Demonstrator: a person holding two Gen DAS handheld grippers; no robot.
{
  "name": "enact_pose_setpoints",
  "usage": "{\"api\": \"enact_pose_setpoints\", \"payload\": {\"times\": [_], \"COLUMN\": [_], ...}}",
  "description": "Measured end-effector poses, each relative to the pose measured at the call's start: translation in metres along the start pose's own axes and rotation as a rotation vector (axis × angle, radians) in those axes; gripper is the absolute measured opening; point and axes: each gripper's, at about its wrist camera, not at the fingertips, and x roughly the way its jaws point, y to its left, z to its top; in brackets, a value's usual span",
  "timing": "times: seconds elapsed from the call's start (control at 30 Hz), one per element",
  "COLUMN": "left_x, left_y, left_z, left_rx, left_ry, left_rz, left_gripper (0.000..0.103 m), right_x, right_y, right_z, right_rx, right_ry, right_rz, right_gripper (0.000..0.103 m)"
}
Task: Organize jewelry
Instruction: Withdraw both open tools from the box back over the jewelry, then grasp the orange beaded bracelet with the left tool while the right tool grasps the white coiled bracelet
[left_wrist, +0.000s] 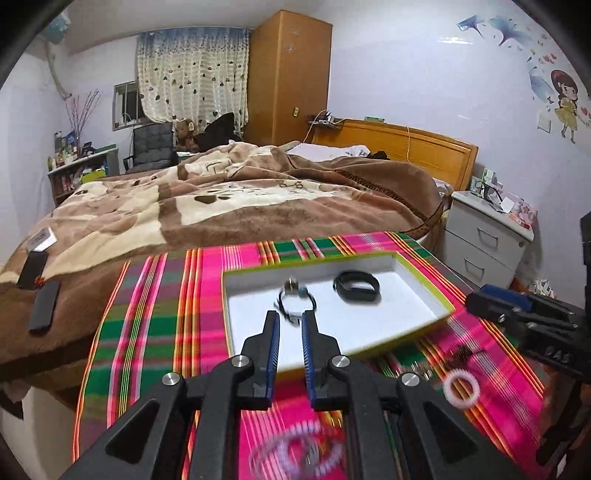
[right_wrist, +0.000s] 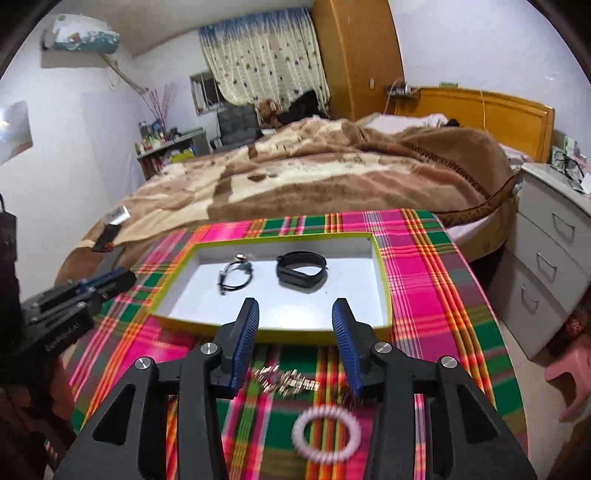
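A white tray with a yellow-green rim (left_wrist: 424, 288) (right_wrist: 384, 295) lies on a plaid cloth. In it are a black cord bracelet with a charm (left_wrist: 295, 295) (right_wrist: 236, 275) and a black band (left_wrist: 356, 286) (right_wrist: 301, 271). My left gripper (left_wrist: 290, 319) hovers over the tray's near part, slightly open and empty, just short of the cord bracelet. My right gripper (right_wrist: 295, 308) is open and empty above the tray's near rim. On the cloth lie a white coil ring (left_wrist: 461, 389) (right_wrist: 327, 432), a gold chain bracelet (right_wrist: 286, 382), a dark bracelet (left_wrist: 460, 356) and a pale bead bracelet (left_wrist: 295, 450).
The plaid cloth (left_wrist: 155, 332) (right_wrist: 436, 280) covers a small table beside a bed with a brown blanket (left_wrist: 221, 199). A white nightstand (right_wrist: 554, 240) stands to the right. Black flat objects (left_wrist: 44, 306) lie on the bed's left edge.
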Motion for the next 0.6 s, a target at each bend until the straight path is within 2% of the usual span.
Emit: {"api": "enact_pose_setpoints", "payload": {"times": [0.3, 0.6], "left_x": [-0.044, -0.077], "left_y": [-0.008, -0.011], "left_z": [-0.048, -0.076], "left_rx": [-0.005, -0.009], "left_ry": [0.015, 0.007], "left_rz": [0.011, 0.019], "left_gripper": [0.011, 0.011], "right_x": [-0.047, -0.076], "right_y": [0.011, 0.005], "right_z": [-0.044, -0.076], "right_rx": [-0.009, 0.010], "right_ry": [-0.032, -0.036], "right_rz": [0.015, 0.009], "right_gripper": [0.042, 0.042]}}
